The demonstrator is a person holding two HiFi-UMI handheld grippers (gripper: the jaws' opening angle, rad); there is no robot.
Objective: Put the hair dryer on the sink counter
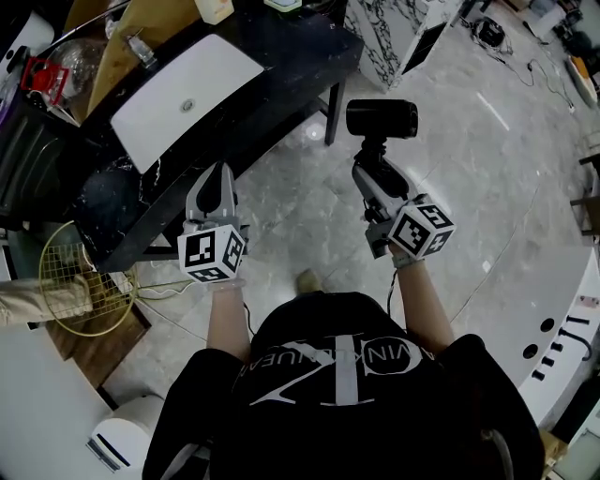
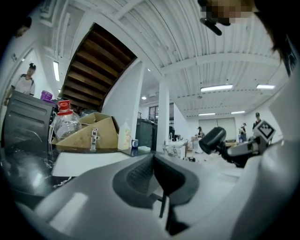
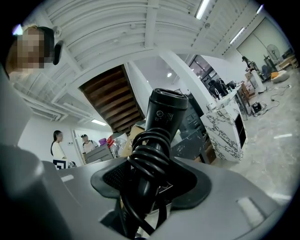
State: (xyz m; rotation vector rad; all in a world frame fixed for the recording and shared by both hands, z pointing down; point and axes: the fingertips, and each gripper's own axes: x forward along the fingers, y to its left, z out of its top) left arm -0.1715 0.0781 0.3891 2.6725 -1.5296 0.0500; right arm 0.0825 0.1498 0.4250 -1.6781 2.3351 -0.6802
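Note:
The black hair dryer is held upright over the floor, to the right of the sink counter. Its handle, with the cord coiled round it, sits between the jaws of my right gripper, which is shut on it. In the right gripper view the hair dryer fills the middle, rising out of the right gripper. My left gripper hangs near the counter's front edge, shut and holding nothing. The left gripper view shows the left gripper with its pads together, and the hair dryer off to the right.
A white basin with a faucet is set into the dark marble counter. A cardboard box and a red-capped bottle stand behind it. A yellow racket leans at the left. A white marbled cabinet stands beyond.

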